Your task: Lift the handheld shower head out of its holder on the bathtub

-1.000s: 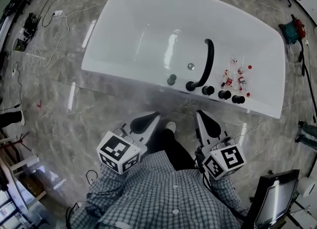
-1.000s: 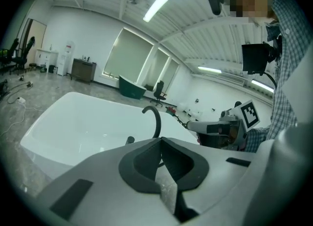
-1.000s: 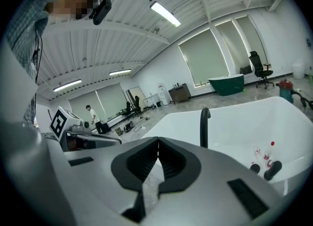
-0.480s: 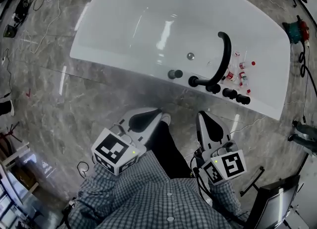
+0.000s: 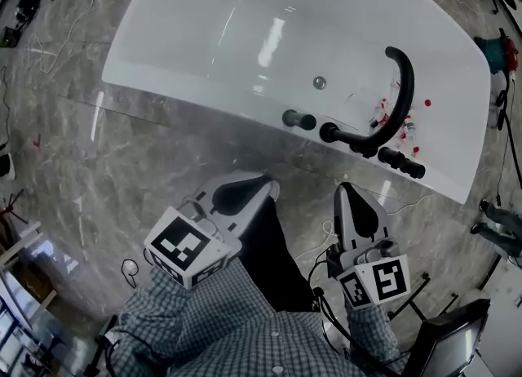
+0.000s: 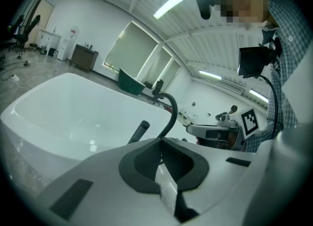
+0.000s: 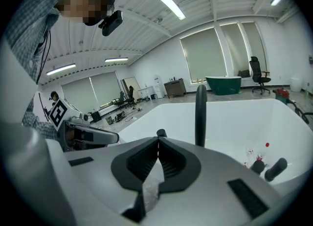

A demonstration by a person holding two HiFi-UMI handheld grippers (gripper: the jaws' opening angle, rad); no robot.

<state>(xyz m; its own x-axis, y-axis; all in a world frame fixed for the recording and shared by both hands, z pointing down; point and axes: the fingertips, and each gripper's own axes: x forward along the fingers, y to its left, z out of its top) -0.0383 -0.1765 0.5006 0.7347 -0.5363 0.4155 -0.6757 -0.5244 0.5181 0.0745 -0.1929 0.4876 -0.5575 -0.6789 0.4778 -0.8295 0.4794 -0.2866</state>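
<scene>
The white bathtub (image 5: pixel 204 94) fills the top of the head view. Along its near rim runs a row of black fittings: a knob (image 5: pixel 298 119), the arched spout (image 5: pixel 398 98), and at the right end a black stick-shaped piece (image 5: pixel 401 161) that looks like the handheld shower head lying in its holder. My left gripper (image 5: pixel 238 192) and right gripper (image 5: pixel 357 214) hover over the floor, short of the rim, both shut and empty. The right gripper view shows the spout (image 7: pixel 200 115) and the shower head (image 7: pixel 275 169); the left gripper view shows the spout (image 6: pixel 169 115).
Several small red-capped bottles (image 5: pixel 408 122) lie inside the tub by the spout. Cables (image 5: pixel 49 8) trail on the marble floor at left, and a screen on a stand (image 5: pixel 453 339) is at lower right. My legs and checked shirt (image 5: pixel 245 318) fill the bottom.
Both grippers have sunk lower and stayed shut. The head view has shifted, so the tub rim and black fittings now sit further right and nearer.
</scene>
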